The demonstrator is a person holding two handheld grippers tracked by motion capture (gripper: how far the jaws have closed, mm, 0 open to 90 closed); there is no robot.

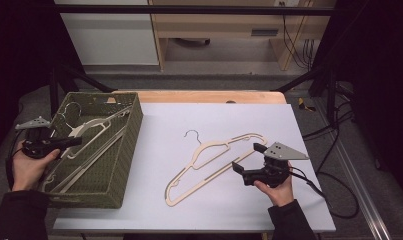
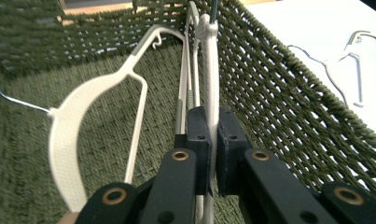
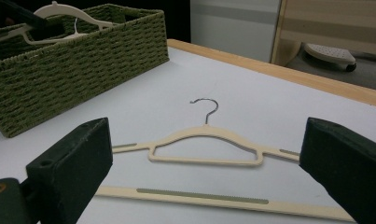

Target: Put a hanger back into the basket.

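left gripper view: left tongs clamp a white hanger inside the green basket; right tongs gape wide before a beige hanger on the tabletop.

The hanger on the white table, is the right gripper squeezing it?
No, the right gripper has its jaws wide apart, with the beige hanger lying flat on the table between and beyond them.

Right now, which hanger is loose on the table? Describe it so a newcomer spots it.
Start at the white tabletop, right of the green woven basket. The cream flat hanger with a metal hook lies there alone, just ahead of the open right hand-held gripper; the other pale hangers sit inside the basket.
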